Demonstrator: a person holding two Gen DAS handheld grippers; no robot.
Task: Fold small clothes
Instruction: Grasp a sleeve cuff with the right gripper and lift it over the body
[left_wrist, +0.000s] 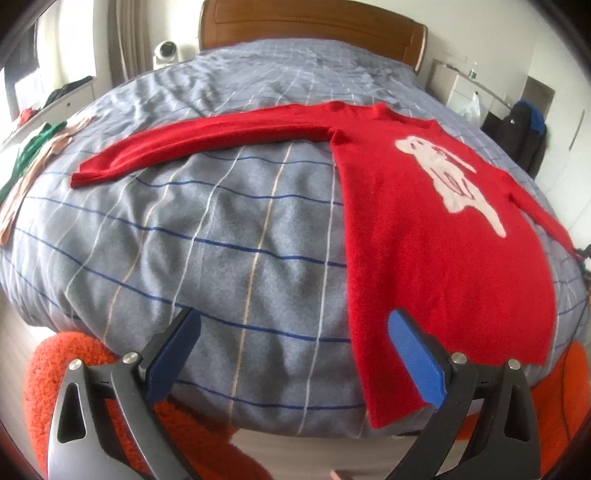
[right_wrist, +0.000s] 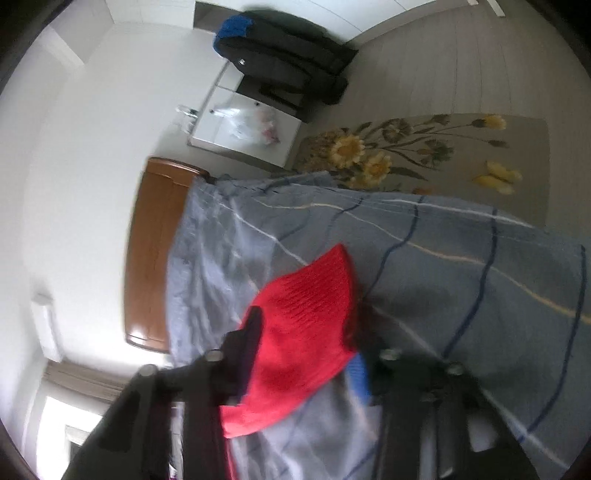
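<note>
A red sweater (left_wrist: 436, 236) with a white animal print lies flat on the grey checked bed cover (left_wrist: 207, 236), one sleeve (left_wrist: 192, 144) stretched out to the left. My left gripper (left_wrist: 295, 354) is open and empty at the near bed edge, its right finger just beside the sweater's hem. In the right wrist view, which is rolled sideways and blurred, my right gripper (right_wrist: 306, 354) has its jaws around the red ribbed cuff (right_wrist: 310, 325) of the other sleeve and lifts it off the cover.
Green and pink clothes (left_wrist: 33, 155) lie at the bed's left edge. A wooden headboard (left_wrist: 310, 26) stands at the back. An orange fluffy seat (left_wrist: 66, 369) is below the near edge. A white cabinet (right_wrist: 243, 125), dark jackets (right_wrist: 288, 66) and a flowered rug (right_wrist: 424, 151) are beside the bed.
</note>
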